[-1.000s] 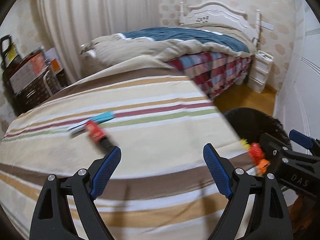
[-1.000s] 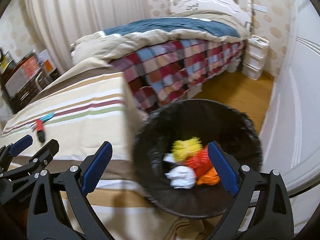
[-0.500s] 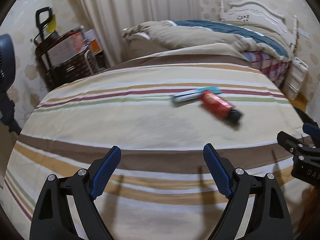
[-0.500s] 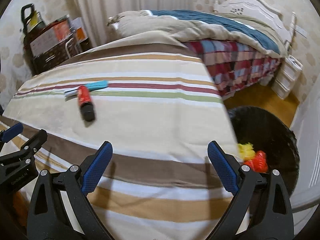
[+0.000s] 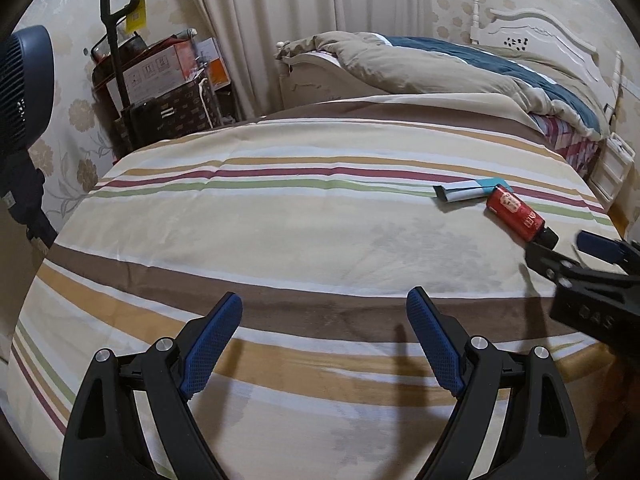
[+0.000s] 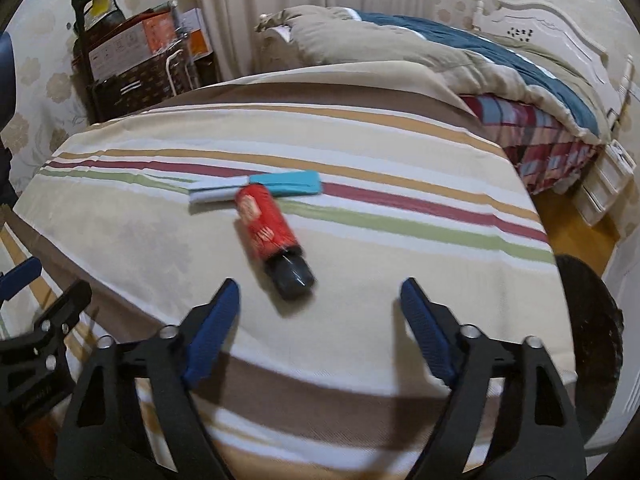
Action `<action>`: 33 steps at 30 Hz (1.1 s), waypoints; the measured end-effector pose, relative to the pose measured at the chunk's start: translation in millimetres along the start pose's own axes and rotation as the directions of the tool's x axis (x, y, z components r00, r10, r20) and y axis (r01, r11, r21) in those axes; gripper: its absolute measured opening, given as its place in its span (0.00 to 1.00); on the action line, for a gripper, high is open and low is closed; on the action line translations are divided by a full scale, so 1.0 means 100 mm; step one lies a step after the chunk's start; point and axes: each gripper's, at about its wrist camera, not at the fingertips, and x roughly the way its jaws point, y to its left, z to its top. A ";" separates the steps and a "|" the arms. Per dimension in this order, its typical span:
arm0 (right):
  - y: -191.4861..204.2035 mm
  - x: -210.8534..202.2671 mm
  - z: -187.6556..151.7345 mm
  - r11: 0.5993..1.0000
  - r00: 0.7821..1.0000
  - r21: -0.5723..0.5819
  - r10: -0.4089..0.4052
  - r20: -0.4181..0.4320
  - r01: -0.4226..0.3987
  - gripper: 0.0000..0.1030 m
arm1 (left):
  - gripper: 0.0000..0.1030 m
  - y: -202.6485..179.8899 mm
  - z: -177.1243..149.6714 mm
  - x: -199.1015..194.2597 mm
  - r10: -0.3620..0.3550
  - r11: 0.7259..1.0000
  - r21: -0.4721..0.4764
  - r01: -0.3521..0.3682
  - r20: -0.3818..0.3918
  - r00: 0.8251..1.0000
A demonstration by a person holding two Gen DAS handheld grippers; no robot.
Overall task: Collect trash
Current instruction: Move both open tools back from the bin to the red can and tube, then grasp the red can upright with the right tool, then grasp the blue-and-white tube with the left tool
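A red bottle with a dark cap (image 6: 272,234) lies on the striped bedspread (image 6: 380,300), just ahead of my open, empty right gripper (image 6: 320,300). A flat blue and white wrapper (image 6: 260,186) lies just behind the bottle. In the left wrist view the bottle (image 5: 516,210) and wrapper (image 5: 470,191) lie far right. My left gripper (image 5: 324,316) is open and empty over the near part of the bedspread (image 5: 280,232). The right gripper shows at the right edge of the left wrist view (image 5: 580,252). The black trash bin (image 6: 592,336) stands at the bed's right edge.
A second bed with a rumpled beige and blue duvet (image 5: 460,64) lies behind. A cart with boxes and a basket (image 5: 160,92) stands at the back left by the curtain. A dark fan (image 5: 20,76) is at the far left. White drawers (image 6: 608,184) stand at right.
Both grippers have swung left, away from the trash bin and over the striped bed. The right gripper has come close to the red bottle. Both stay open.
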 end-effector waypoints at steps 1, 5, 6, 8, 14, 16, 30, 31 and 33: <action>0.04 0.03 0.03 1.000 1.000 -0.004 0.003 -0.001 -0.003 0.74 | 0.81 0.01 0.01 0.01 0.000 1.000 -0.001 0.000 -0.001 1.000; 0.10 0.13 0.13 1.000 1.000 -0.010 0.010 -0.010 -0.010 0.61 | 0.81 0.06 0.01 0.03 -0.008 1.000 -0.009 0.008 -0.010 1.000; 0.11 0.14 0.15 1.000 1.000 -0.009 0.006 -0.008 -0.006 0.58 | 0.81 0.06 0.01 0.04 -0.010 1.000 -0.011 0.010 -0.013 1.000; 0.13 0.16 0.18 1.000 1.000 -0.007 0.011 -0.005 -0.011 0.50 | 0.81 0.06 0.01 0.05 -0.014 1.000 -0.008 0.014 -0.018 1.000; 0.07 0.17 0.22 1.000 1.000 0.007 0.031 -0.004 -0.031 0.23 | 0.81 -0.01 0.05 0.07 -0.008 0.999 0.035 0.008 -0.012 1.000; 0.01 0.17 0.22 0.999 0.999 0.022 0.039 -0.003 -0.038 0.23 | 0.81 -0.06 0.07 0.08 -0.006 0.999 0.051 0.007 -0.010 1.000; -0.49 0.12 0.15 0.997 0.999 0.064 -0.046 0.004 0.045 0.23 | 0.81 -0.56 0.32 0.27 -0.037 0.984 0.176 0.036 0.003 0.999; -0.52 0.12 0.15 0.996 0.999 0.065 -0.054 0.004 0.054 0.23 | 0.81 -0.60 0.34 0.28 -0.042 0.982 0.187 0.041 0.006 0.999; -0.59 0.11 0.14 0.996 0.998 0.072 -0.058 0.004 0.057 0.23 | 0.81 -0.71 0.39 0.32 -0.045 0.977 0.211 0.042 0.010 0.999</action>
